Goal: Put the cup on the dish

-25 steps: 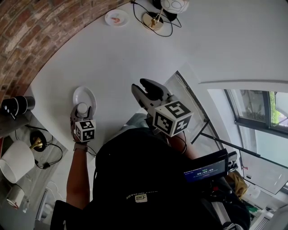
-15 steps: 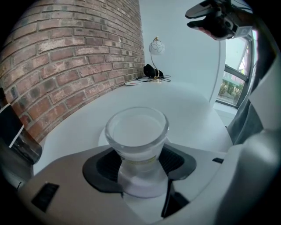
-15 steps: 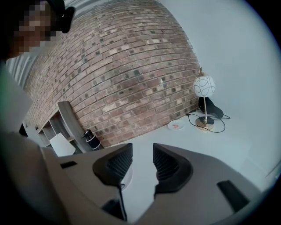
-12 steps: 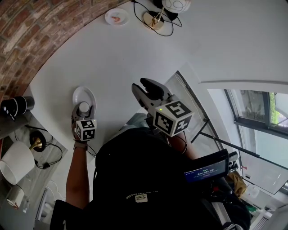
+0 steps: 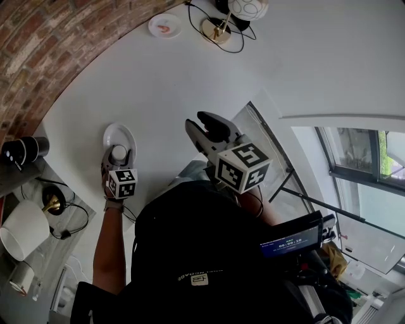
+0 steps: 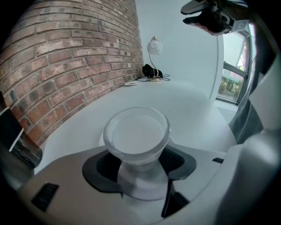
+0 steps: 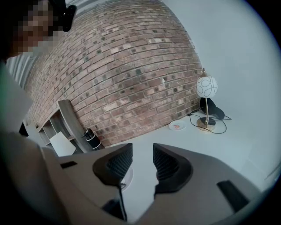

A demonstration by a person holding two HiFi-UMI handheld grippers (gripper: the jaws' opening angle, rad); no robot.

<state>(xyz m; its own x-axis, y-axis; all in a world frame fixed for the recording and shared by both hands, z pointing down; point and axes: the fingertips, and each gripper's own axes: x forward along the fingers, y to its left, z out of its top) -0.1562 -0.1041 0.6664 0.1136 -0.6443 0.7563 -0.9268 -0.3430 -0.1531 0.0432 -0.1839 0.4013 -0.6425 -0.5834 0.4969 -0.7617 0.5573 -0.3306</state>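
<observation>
A small white cup (image 5: 118,153) (image 6: 137,134) stands upright between the dark pads (image 6: 105,166) of my left gripper (image 5: 118,162) (image 6: 138,161), which is shut on its lower body. In the head view the cup is over the near part of the round white dish (image 5: 118,133) on the white table. I cannot tell whether the cup touches the dish. My right gripper (image 5: 207,128) (image 7: 142,163) hangs in the air to the right of the dish. It is open, with only a narrow gap and nothing between its ribbed pads (image 7: 167,166).
At the table's far end stand a globe lamp (image 5: 245,7) (image 7: 206,88) with black cables and a small plate (image 5: 164,25) (image 6: 131,83). A black speaker (image 5: 22,149) (image 7: 91,137) and a white lampshade (image 5: 22,228) sit left of the table. A brick wall (image 6: 66,52) runs along the left.
</observation>
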